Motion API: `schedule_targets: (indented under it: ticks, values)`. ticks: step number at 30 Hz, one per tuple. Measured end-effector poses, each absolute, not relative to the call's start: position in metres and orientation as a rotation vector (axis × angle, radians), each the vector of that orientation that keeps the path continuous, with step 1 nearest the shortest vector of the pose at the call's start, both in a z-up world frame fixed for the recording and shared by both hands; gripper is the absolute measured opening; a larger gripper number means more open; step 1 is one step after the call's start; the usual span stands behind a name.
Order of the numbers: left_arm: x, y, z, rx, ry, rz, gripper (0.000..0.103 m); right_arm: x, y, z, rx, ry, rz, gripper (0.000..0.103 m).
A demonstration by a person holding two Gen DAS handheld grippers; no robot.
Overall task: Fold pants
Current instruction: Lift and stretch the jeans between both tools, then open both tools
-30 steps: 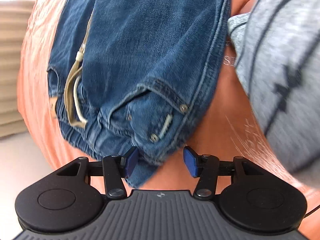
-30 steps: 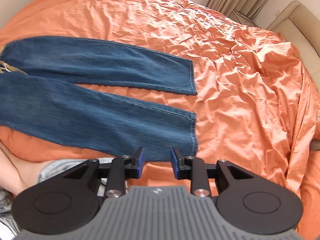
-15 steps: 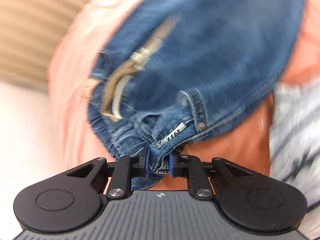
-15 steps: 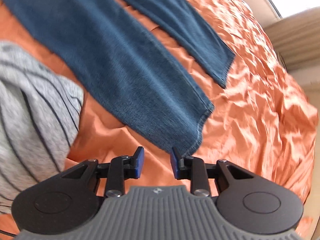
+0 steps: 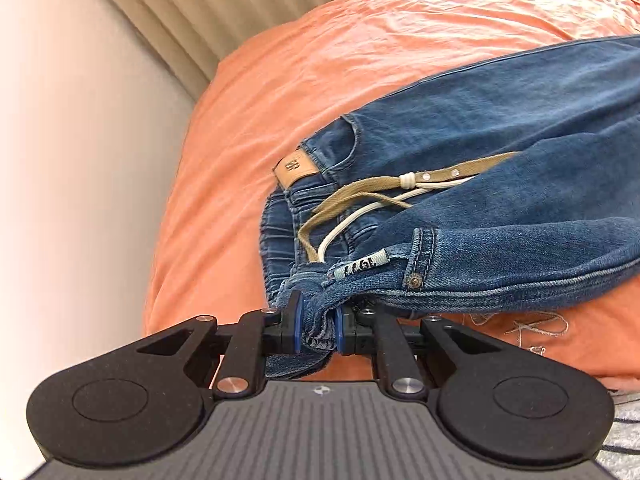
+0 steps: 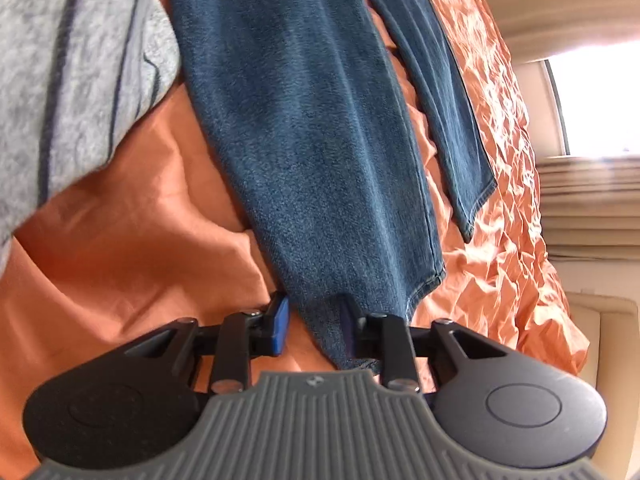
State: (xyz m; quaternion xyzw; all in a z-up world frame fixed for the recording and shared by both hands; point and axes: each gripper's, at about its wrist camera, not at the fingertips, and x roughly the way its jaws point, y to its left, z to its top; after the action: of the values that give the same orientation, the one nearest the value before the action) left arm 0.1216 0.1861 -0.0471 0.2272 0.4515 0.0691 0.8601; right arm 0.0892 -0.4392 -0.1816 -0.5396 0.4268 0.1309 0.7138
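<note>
Blue jeans [image 5: 500, 208] lie on an orange bed sheet [image 5: 320, 60], with a tan drawstring and a leather label at the waistband. My left gripper [image 5: 318, 330] is shut on the near corner of the waistband. In the right wrist view the two legs [image 6: 320, 120] stretch away from me. My right gripper [image 6: 314, 326] is open, with the hem corner of the near leg lying between the jaws; the right finger is partly covered by denim.
A person's grey striped shirt [image 6: 72, 60] is at upper left of the right wrist view. Beige curtains [image 5: 224, 4] and a pale wall stand beyond the bed. A cream armchair [image 6: 600, 336] stands at right.
My left gripper closed on the waistband corner and swung round with it. My right gripper moved down onto the hem of the near leg, which now lies between its jaws.
</note>
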Motion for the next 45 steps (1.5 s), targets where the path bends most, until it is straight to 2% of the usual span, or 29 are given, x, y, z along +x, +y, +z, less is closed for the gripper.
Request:
schedule_targets:
  ticks: [7, 13, 24, 26, 30, 31, 32, 39, 45]
  values:
    - [0.136, 0.184, -0.044, 0.439, 0.945, 0.218, 0.017, 0.139, -0.46, -0.132, -0.975, 0.835, 0.176, 0.0]
    - [0.148, 0.185, -0.048, 0.411, 0.971, 0.26, 0.017, 0.198, -0.46, -0.14, -0.901, 0.848, 0.157, 0.0]
    - [0.15, 0.179, -0.056, 0.464, 1.017, 0.265, 0.017, 0.19, -0.462, -0.118, -0.988, 1.005, 0.432, 0.029]
    - [0.15, 0.179, -0.058, 0.468, 1.023, 0.265, 0.018, 0.191, -0.463, -0.119, -1.04, 1.002, 0.431, 0.03]
    - [0.149, 0.178, -0.06, 0.481, 1.032, 0.266, 0.018, 0.2, -0.462, -0.13, -1.078, 1.087, 0.439, 0.028]
    - [0.148, 0.178, -0.06, 0.485, 1.03, 0.264, 0.018, 0.198, -0.461, -0.132, -1.098, 1.099, 0.442, 0.01]
    - [0.147, 0.178, -0.059, 0.484, 1.028, 0.263, 0.018, 0.195, -0.46, -0.132, -1.116, 1.092, 0.437, 0.005]
    - [0.13, 0.179, -0.054, 0.446, 0.965, 0.28, 0.017, 0.16, -0.476, -0.083, -0.989, 0.954, 0.315, 0.004]
    - [0.137, 0.184, -0.017, 0.383, 0.848, 0.317, 0.016, 0.17, -0.488, -0.029, -0.865, 0.783, 0.159, 0.003]
